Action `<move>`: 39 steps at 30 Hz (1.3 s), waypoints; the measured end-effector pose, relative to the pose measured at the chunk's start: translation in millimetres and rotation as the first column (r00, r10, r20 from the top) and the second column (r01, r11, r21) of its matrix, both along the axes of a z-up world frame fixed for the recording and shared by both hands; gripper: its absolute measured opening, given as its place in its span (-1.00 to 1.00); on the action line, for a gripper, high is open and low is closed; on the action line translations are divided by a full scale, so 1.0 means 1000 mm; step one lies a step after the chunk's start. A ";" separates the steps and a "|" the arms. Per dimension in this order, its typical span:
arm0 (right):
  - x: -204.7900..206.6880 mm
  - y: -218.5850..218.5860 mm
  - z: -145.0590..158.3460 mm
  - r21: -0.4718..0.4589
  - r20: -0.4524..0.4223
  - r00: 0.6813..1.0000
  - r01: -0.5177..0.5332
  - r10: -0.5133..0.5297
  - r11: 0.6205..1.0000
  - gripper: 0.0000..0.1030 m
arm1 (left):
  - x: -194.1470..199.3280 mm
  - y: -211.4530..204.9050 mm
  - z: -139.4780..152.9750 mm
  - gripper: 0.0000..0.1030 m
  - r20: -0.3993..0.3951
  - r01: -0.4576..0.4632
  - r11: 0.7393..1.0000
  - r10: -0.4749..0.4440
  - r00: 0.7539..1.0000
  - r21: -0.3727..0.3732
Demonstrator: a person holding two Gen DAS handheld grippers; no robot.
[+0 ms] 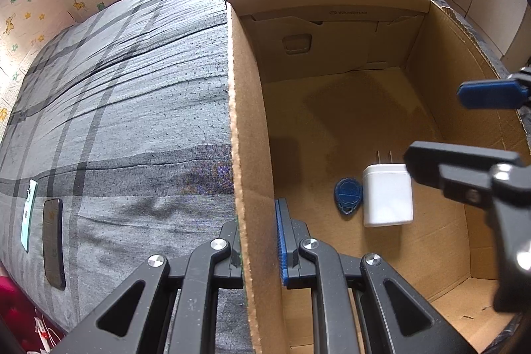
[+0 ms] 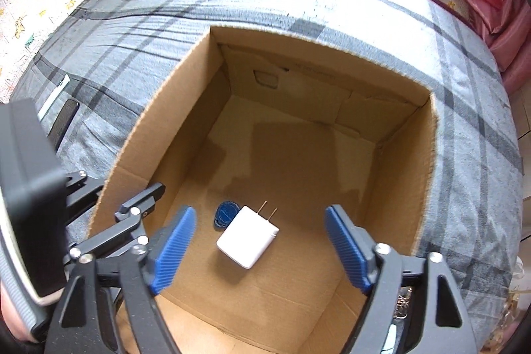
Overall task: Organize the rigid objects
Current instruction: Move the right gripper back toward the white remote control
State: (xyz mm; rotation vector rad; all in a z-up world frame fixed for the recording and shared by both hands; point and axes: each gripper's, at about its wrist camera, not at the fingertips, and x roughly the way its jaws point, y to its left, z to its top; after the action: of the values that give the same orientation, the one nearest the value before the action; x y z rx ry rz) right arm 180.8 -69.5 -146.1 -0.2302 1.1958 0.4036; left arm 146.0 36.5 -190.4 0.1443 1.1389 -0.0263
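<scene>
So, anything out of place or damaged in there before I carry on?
Mostly fine. The white charger and blue key fob lie flat in the cardboard box. The box's right rim looks torn and ragged. Two phones lie on the bedspread, outside the box.

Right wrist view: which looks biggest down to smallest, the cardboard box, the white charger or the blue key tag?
1. Cardboard box, by far the largest.
2. White charger.
3. Blue key tag, smallest, though the charger partly hides it.
</scene>
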 end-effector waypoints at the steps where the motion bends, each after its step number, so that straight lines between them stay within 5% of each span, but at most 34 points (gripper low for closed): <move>1: -0.002 0.000 0.004 -0.003 0.010 1.000 0.000 0.000 1.000 0.72 | 0.000 0.000 0.000 -0.73 0.000 0.001 1.000 -0.001 1.000 0.001; 7: -0.010 -0.007 0.029 -0.007 0.079 0.997 0.007 -0.007 1.000 0.93 | 0.000 -0.001 0.001 -0.73 -0.001 0.000 1.000 0.000 1.000 -0.001; 24: -0.027 -0.072 0.074 0.016 0.141 0.983 0.115 -0.117 0.993 0.97 | 0.000 0.001 0.002 -0.73 0.000 0.002 1.000 -0.002 1.000 -0.004; 39: -0.036 -0.174 0.062 0.004 0.108 0.945 0.310 -0.308 0.951 0.97 | 0.000 0.002 0.001 -0.73 0.001 0.000 1.000 0.000 1.000 -0.005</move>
State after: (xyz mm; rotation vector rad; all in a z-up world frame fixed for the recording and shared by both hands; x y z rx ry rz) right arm 144.7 -243.4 -83.7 -0.0712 1.1065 0.1071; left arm 145.6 38.0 -189.7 0.1403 1.1373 -0.0290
